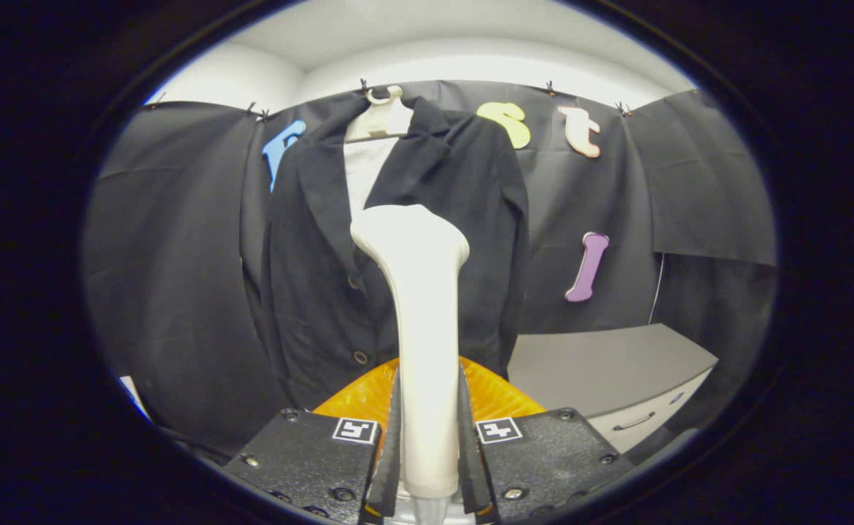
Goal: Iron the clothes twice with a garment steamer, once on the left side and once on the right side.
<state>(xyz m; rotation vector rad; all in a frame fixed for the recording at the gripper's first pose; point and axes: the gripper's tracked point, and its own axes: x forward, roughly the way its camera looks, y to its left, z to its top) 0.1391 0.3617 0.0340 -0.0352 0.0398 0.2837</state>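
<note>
Your gripper (pixel 427 467) fingers pinch garment steamer (pixel 419 306) handle upright. Black jacket (pixel 324 292) hangs on hanger (pixel 383 117) just beyond steamer head. Risk: you press too hard, jacket swings off hanger.

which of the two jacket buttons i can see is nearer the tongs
The lower button, just above the orange part near the hem of the black jacket. The tongs grip the white steamer.

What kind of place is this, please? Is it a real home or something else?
Probably a staged recording booth, not a lived-in room. Black cloth is clipped up as the walls, a dark jacket hangs on a hanger against it, and a grey cabinet stands beside it. The gripper is shut on a white garment steamer.
</note>
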